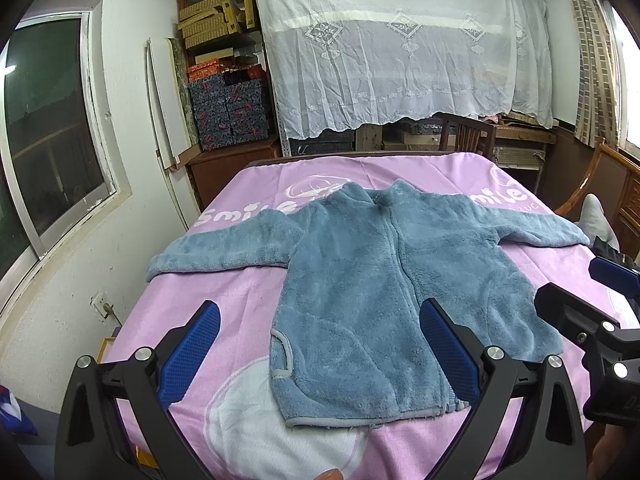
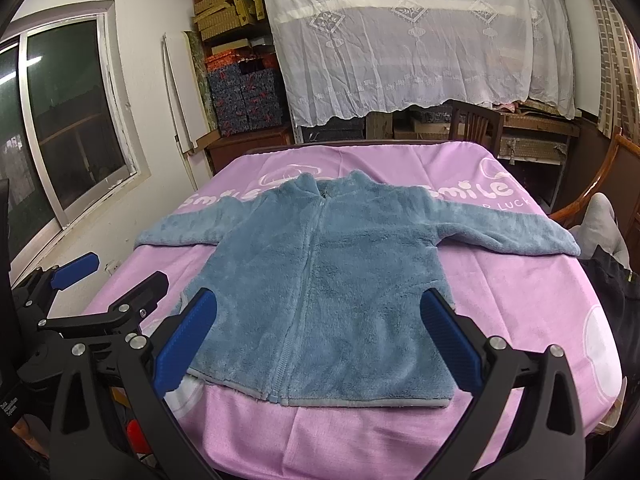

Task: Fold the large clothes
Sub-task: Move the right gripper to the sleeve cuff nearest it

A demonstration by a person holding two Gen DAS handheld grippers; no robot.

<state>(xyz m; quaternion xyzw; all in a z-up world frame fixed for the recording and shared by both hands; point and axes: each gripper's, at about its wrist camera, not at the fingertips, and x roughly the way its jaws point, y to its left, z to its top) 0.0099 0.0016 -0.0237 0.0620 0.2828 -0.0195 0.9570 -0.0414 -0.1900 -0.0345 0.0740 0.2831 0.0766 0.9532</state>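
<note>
**One blue jacket lies spread out, both tongs apart above it**

One fluffy blue jacket [image 1: 384, 280] lies flat on the pink sheet [image 1: 224, 300] that covers the surface. Its front faces up, its zip is closed, and its two sleeves reach out to either side. The collar points away from the cameras and the grey-edged hem lies nearest to them.

Two tongs show, one in each of the person's hands. The left tongs [image 1: 320, 354] have their two blue pads wide apart and hold nothing; they sit above the near left part of the jacket, by the hem. The right tongs [image 2: 322, 344] are also spread wide and empty, above the near right part of the jacket. Neither pair touches the jacket.

The left view shows one grey-edged pocket opening on the jacket's near left side, which the right view hides behind a pad. It also catches the right tongs [image 1: 576, 292] at its right edge, beside the jacket. The right view shows the whole hem edge of the jacket [image 2: 320, 300] and the left tongs [image 2: 108, 276] just left of it.

Beyond the jacket, a white lace curtain [image 1: 400, 48] hangs over shelving. Left of the jacket there is one window [image 1: 48, 128] in the wall. A dark wooden chair [image 2: 476, 124] stands behind the far edge of the surface.
</note>
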